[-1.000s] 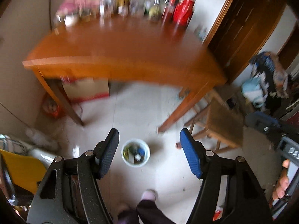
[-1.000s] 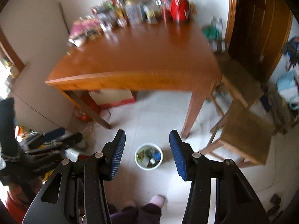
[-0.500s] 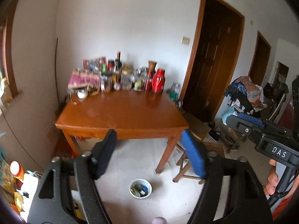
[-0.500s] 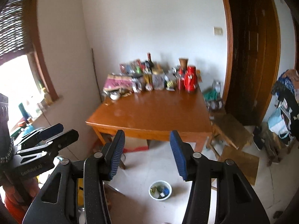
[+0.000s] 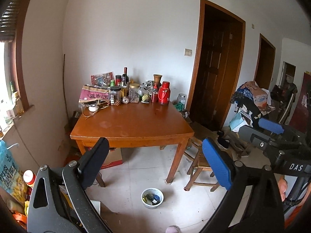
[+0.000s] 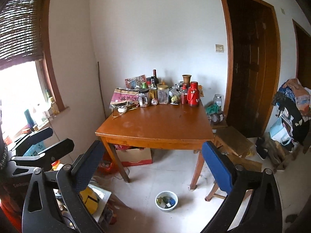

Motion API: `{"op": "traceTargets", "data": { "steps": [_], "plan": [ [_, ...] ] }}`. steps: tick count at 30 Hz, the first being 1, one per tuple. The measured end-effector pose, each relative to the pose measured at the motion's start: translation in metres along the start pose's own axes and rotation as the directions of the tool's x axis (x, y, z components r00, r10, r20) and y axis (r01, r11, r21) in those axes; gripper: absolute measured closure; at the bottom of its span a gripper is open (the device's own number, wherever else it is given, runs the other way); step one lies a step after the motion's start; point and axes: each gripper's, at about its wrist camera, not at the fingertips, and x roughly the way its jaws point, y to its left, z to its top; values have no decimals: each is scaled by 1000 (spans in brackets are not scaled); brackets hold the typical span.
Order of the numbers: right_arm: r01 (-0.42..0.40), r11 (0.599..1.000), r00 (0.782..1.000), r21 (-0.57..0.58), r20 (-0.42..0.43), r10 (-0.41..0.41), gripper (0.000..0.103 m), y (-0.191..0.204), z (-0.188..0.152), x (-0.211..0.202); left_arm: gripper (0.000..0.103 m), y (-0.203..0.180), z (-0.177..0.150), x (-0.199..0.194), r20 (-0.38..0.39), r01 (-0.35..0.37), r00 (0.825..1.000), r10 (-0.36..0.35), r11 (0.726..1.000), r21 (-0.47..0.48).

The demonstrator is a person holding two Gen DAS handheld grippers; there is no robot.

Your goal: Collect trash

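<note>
**Both grippers spread, bowl of trash on the floor by the table**

We take the table (image 5: pixel 132 122) as our landmark. Left of it, against the window wall, we see a yellow bag (image 5: pixel 11 182) and a red-capped bottle (image 5: pixel 29 176) on the floor. Under the table's left side sits a cardboard box (image 5: pixel 114 158). Along the table's far edge stand jars, bottles and a red flask (image 5: pixel 164 93); the near part of the top is bare. On the floor in front of the table's right front leg sits the white bowl (image 5: pixel 152 198), holding scraps of trash. Right of that leg stands a wooden stool (image 5: pixel 201 167); further right, a dark door (image 5: pixel 215 68) and a pile of clothes (image 5: pixel 250 99).

Our left gripper (image 5: pixel 155 163) is opening, its jaws wide apart with nothing between them. Our right gripper (image 6: pixel 153 165) is likewise opening and empty, well above the bowl.
</note>
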Motion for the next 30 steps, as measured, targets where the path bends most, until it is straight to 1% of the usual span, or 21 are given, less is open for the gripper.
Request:
{"op": "traceTargets", "data": {
  "steps": [4,10,11,26,30],
  "plan": [
    [-4,1000,1000,-8,-1,4,3,5,-5,-10,6,1,-2,-3,1,1,1000,-1,1000,0],
    [3,1000,1000,-16,-7,-3,3,1,-4,-8,6,1,-5,-4,-1,3,1000,-3,1000,1],
    [2,1000,1000,-15,-6,-2,3,5,-8,-15,6,0,-6,-4,-1,4,1000,-4,1000,1],
    [9,1000,1000,-13,-14,-9,3,1,-8,-18,6,-9,-9,-3,-2,6,1000,-6,1000,5],
    [12,1000,1000,-12,-14,-12,3,2,-7,-21,2,-9,-8,0,1,4,1000,-4,1000,0]
  ]
}}
